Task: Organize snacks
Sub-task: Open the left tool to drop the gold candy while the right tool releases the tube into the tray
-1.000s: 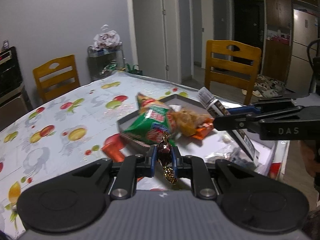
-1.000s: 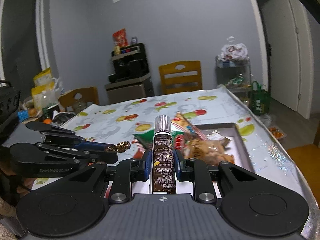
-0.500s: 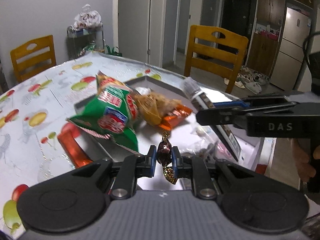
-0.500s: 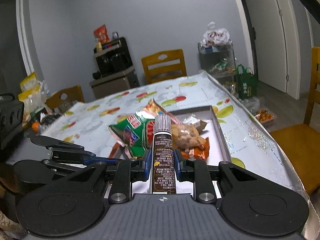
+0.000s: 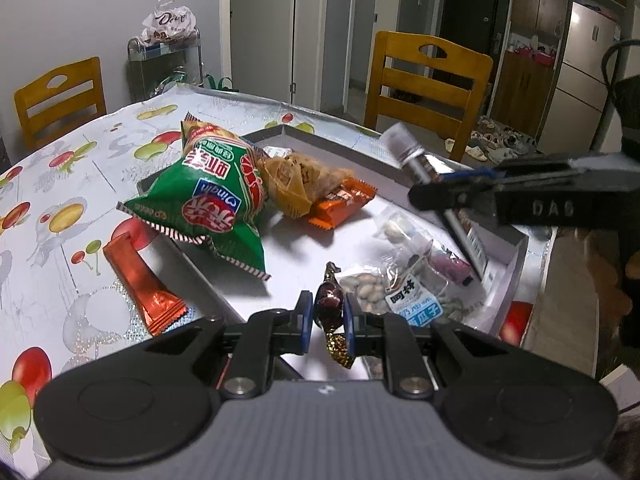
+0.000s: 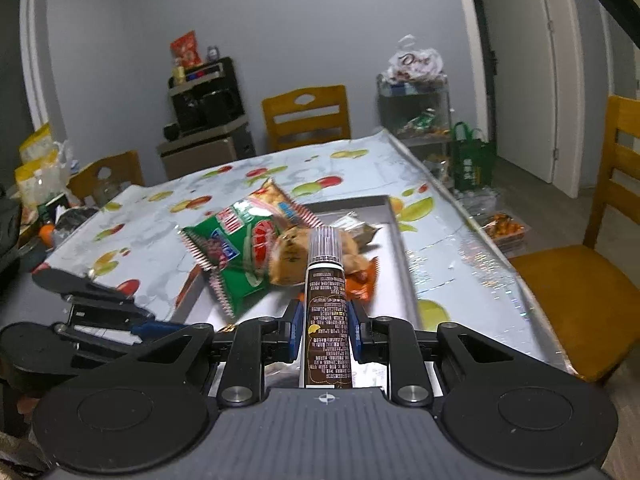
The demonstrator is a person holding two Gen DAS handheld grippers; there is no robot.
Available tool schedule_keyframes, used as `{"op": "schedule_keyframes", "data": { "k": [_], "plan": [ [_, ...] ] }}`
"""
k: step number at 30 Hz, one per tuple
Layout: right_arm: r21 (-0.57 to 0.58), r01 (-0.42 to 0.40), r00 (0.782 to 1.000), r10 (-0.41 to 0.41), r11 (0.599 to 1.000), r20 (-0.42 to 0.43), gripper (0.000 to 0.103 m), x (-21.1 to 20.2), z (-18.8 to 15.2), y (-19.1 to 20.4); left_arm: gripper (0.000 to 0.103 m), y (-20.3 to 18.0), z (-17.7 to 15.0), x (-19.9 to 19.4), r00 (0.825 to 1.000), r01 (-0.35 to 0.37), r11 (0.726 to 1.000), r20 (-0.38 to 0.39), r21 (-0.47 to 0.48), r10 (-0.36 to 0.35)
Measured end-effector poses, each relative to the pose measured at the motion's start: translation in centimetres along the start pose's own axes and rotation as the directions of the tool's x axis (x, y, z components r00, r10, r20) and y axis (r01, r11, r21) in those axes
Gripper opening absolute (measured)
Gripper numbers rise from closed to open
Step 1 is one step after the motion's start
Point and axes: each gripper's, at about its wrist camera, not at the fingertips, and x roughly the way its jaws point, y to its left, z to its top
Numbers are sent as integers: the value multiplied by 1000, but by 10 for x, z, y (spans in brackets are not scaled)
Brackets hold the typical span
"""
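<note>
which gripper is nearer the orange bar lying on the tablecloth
Left. The left gripper hangs just beside the orange bar; the right gripper is across the tray.

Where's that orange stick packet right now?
In the left wrist view, the orange stick packet lies on the tablecloth just left of the tray, below the green chip bag.

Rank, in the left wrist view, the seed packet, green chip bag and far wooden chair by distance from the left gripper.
From the left gripper, nearest first:
1. Seed packet, just right of the fingers, in the tray.
2. Green chip bag, ahead left, over the tray edge.
3. Wooden chair, beyond the table.
</note>
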Motion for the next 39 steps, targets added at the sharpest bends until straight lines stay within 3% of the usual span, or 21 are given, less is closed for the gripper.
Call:
{"op": "schedule_keyframes", "data": {
  "k": [4,10,31,39],
  "plan": [
    [-34,64,998,-64,997,-17,25,5,-1,-4,12,0,-1,0,1000,-1,1000,-2,1,1],
    [-44,95,992,-98,995,-79,25,16,-10,-7,12,-2,-3,1,1000,-9,1000,-12,17,9],
    [-35,95,991,-98,995,-93,26,18,-11,-12,12,-6,-9,-1,1000,4,1000,-25,30,-4],
    [-30,82,991,-84,996,-106,26,21,-11,-11,12,-12,-12,-7,999,41,997,-32,59,-39]
  ]
}}
